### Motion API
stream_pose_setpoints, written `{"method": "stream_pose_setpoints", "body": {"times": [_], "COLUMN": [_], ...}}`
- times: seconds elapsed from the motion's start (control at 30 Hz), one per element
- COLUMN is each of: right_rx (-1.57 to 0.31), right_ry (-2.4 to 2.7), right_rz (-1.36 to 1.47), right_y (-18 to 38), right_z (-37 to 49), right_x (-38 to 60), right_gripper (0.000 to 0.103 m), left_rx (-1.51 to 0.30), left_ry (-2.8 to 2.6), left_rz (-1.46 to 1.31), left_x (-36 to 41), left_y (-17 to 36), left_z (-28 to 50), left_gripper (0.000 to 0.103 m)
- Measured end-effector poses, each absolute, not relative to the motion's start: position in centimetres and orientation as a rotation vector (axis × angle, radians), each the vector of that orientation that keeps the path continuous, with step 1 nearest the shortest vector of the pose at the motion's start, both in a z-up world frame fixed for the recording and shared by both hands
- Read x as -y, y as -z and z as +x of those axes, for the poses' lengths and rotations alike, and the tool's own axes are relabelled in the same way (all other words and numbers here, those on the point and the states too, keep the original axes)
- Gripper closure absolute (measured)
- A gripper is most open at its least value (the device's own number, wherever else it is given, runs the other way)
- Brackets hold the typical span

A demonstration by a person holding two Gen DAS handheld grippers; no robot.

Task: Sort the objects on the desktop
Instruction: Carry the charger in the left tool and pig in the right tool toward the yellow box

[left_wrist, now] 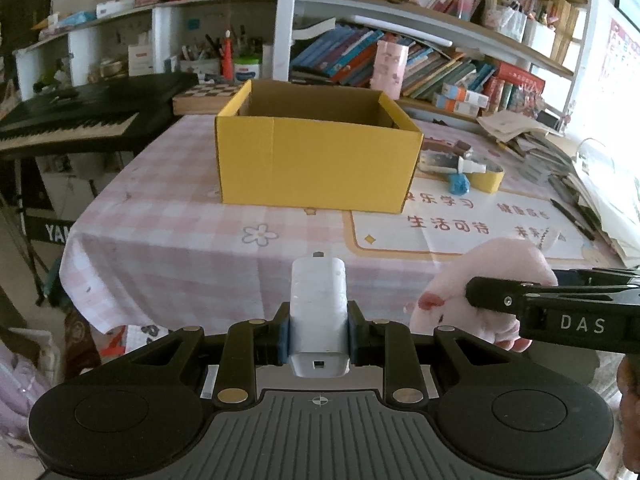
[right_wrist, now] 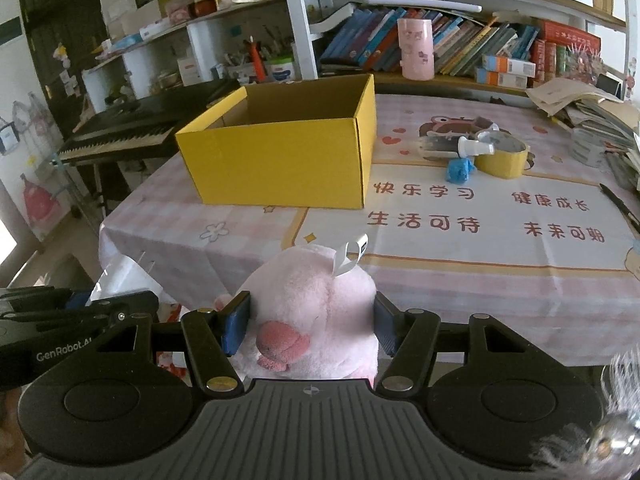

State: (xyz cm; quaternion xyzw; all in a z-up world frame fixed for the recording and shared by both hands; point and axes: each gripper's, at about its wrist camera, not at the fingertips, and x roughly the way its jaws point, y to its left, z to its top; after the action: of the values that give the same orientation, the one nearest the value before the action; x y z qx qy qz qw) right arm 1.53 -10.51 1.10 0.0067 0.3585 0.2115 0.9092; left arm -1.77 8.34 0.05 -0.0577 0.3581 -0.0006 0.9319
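My left gripper (left_wrist: pixel 318 330) is shut on a white charger plug (left_wrist: pixel 319 312), held in front of the table's near edge. My right gripper (right_wrist: pixel 312 320) is shut on a pink plush duck (right_wrist: pixel 316 312) with a white tag; the duck also shows in the left wrist view (left_wrist: pixel 480 280), with the right gripper (left_wrist: pixel 480 292) around it. An open yellow cardboard box (left_wrist: pixel 316 160) stands on the table ahead, also in the right wrist view (right_wrist: pixel 280 156). Its inside is mostly hidden. A yellow tape roll (right_wrist: pixel 502 156), a small white spray bottle (right_wrist: pixel 476 147) and a blue crumpled object (right_wrist: pixel 460 170) lie right of the box.
The table has a pink checked cloth (left_wrist: pixel 168 216) and a printed mat (right_wrist: pixel 480 216). A black keyboard (left_wrist: pixel 72 120) stands to the left. Shelves with books (left_wrist: pixel 400 60) line the back. Paper stacks (right_wrist: pixel 592 120) and a black pen (right_wrist: pixel 618 204) lie at the right.
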Motion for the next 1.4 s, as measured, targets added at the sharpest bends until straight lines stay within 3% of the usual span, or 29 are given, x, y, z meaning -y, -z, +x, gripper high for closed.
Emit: {"method": "stream_pose_setpoints", "body": {"times": [0.9, 1.4], "right_rx": [-0.737, -0.55], "right_ry": [-0.498, -0.476], "right_rz": [-0.055, -0.008], "right_y": [-1.1, -6.1], "right_z": [3.3, 10.8], "right_x": [8.4, 9.2], "right_gripper": [0.044, 0.044], "left_rx": [-0.725, -0.562], "left_ry": [0.006, 0.006], "left_rz": [-0.127, -0.028], "left_x": [-9.3, -10.0], "left_y": [-0.2, -6.0], "left_z": [0.5, 8.3], "left_gripper": [0.078, 0.078]}}
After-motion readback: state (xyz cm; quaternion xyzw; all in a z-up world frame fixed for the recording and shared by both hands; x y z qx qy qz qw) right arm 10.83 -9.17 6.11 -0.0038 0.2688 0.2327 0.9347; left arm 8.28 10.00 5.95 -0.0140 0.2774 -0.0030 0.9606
